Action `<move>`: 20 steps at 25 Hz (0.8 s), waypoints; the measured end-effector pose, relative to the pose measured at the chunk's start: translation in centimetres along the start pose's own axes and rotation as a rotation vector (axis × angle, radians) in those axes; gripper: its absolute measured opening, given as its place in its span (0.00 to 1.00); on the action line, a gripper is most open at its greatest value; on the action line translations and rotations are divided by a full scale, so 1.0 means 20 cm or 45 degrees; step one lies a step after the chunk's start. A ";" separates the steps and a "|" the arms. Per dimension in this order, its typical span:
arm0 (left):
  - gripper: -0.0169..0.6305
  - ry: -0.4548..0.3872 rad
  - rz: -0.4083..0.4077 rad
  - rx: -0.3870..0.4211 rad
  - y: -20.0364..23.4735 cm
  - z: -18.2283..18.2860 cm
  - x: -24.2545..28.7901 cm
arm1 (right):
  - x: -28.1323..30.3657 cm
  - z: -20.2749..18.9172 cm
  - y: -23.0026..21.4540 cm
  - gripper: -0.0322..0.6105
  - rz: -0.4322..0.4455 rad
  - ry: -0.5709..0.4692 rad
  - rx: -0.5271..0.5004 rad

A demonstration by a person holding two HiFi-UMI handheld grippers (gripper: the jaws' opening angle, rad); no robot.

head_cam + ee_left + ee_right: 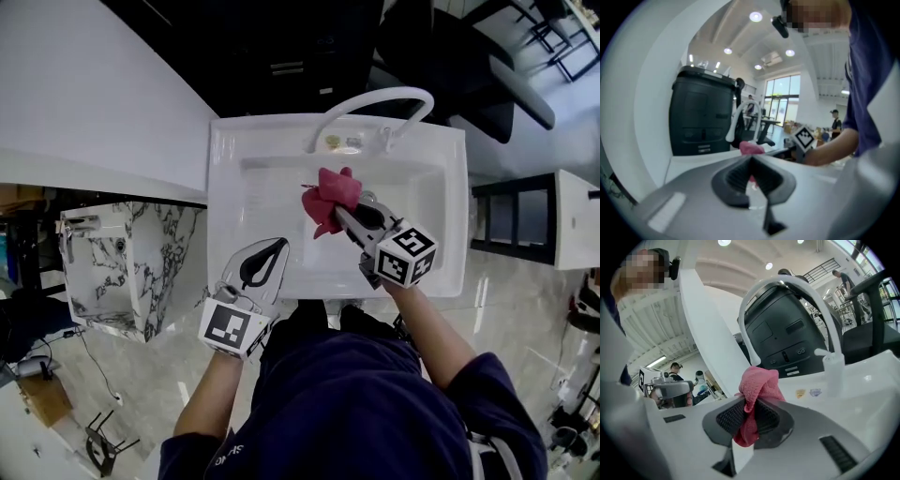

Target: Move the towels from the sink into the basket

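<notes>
sink (223,202): white, rectangular, ceramic, under both our grippers; we clear its rim before we carry sideways
basket: in none of our views, so we judge we must find it first
left gripper (278,246): jaws together on nothing, over the near rim, free to catch a trailing fold
right gripper (341,213): clenched on the pink terry towel (328,192); we hold that pinch firm
towel: bunched at the right jaws over the basin, short of the white arched faucet (375,96), which we avoid

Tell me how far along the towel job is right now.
Done: nothing confirmable; no basket is in view. In hand: the right gripper is shut on a pink towel over the sink. Remaining: carry it to the basket; no other towel shows in the sink.
</notes>
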State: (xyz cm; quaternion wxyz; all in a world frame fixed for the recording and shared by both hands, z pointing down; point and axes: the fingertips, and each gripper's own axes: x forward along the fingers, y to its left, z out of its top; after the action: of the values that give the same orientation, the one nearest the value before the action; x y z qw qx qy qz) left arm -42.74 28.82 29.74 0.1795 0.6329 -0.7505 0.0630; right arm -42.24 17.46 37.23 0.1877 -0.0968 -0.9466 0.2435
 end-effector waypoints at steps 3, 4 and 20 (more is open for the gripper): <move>0.03 -0.001 -0.030 0.028 -0.14 0.02 0.08 | -0.16 0.00 -0.04 0.12 -0.008 -0.022 -0.008; 0.03 0.000 -0.040 0.037 -0.18 0.02 0.10 | -0.21 -0.01 -0.06 0.12 -0.010 -0.029 -0.009; 0.03 0.038 -0.199 0.136 -0.87 0.05 0.39 | -0.94 -0.02 -0.27 0.11 -0.082 -0.170 0.021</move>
State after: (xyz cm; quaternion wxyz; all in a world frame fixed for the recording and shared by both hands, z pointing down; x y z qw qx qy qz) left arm -27.07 17.96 29.18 0.1608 0.6972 -0.6916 0.0982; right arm -25.44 7.86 34.48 0.1326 -0.0483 -0.9577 0.2510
